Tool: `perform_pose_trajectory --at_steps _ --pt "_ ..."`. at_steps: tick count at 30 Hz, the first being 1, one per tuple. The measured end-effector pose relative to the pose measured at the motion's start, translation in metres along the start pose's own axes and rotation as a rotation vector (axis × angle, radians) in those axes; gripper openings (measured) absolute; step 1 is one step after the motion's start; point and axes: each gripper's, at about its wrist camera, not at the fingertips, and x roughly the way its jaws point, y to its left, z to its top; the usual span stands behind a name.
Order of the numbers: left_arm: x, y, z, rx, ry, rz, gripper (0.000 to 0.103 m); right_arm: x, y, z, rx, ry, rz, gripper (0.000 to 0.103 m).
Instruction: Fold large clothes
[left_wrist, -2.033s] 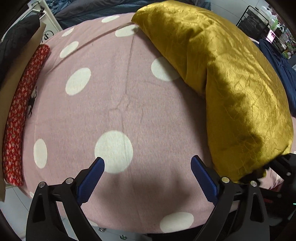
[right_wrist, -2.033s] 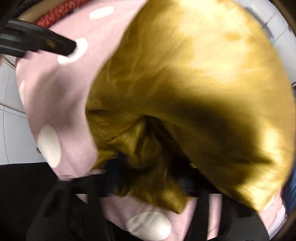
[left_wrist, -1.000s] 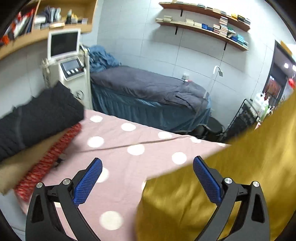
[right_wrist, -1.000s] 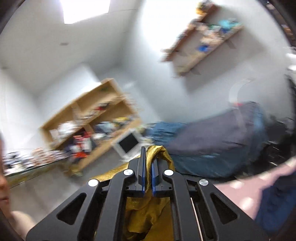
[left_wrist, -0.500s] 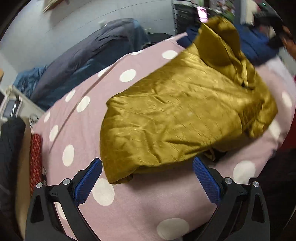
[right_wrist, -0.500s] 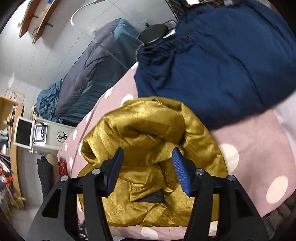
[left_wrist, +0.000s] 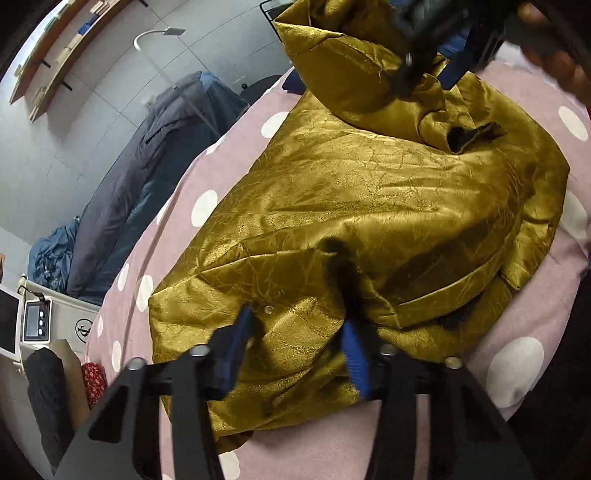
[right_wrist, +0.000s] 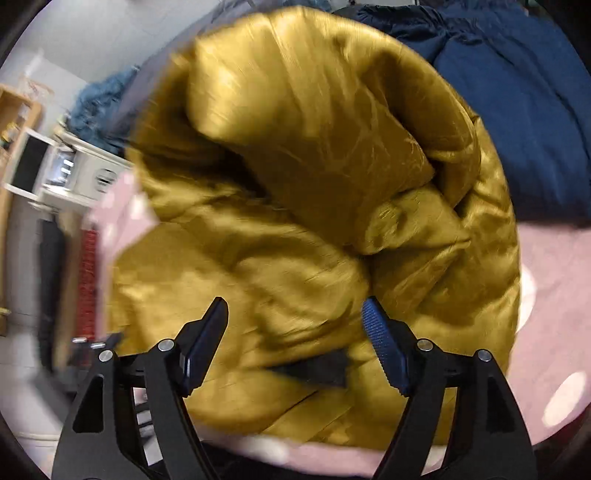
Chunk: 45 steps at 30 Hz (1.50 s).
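Left wrist view: my left gripper (left_wrist: 295, 350) is closing its fingers around a near fold of the crinkled golden satin garment (left_wrist: 369, 206), heaped on the pink polka-dot surface (left_wrist: 517, 332); I'd pinch one layer only. Right wrist view, blurred: my right gripper (right_wrist: 295, 347), fingers opening and empty, shows the navy cloth (right_wrist: 517, 92) beyond.

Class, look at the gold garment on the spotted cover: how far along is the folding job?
Done: the gold garment lies bunched on the pink spotted cover, not yet neat. In hand: the left claw is closing over its near edge; the right claw is opening above it, empty. Left: flattening, folding.
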Motion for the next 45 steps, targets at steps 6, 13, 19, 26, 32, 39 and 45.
perform_pose_trajectory --at_steps 6,13,19,26,32,39,45 --pt "-0.019 0.047 0.002 -0.194 -0.001 -0.058 0.011 -0.018 0.010 0.012 -0.013 -0.062 0.093 0.011" --pt "-0.103 0.128 0.001 -0.395 -0.126 -0.022 0.007 -0.135 0.013 0.019 -0.044 -0.181 0.496 0.008" --pt "-0.219 0.178 -0.007 -0.433 -0.279 -0.065 0.007 -0.278 0.020 0.003 -0.125 -0.385 0.763 0.008" --pt "-0.339 0.198 -0.008 -0.436 -0.508 -0.165 0.000 -0.420 0.037 -0.045 -0.467 -0.592 1.070 0.007" --pt "-0.413 0.215 -0.010 -0.429 -0.748 -0.168 0.000 -0.476 0.059 -0.068 -0.668 -0.710 1.170 0.007" --pt "-0.337 0.187 0.013 -0.407 -0.667 -0.212 0.095 -0.467 0.083 -0.020 -0.664 -0.720 1.095 0.007" --pt "-0.251 0.138 0.033 -0.363 -0.544 -0.239 0.097 -0.350 0.104 0.087 -0.226 -0.576 0.556 0.011"
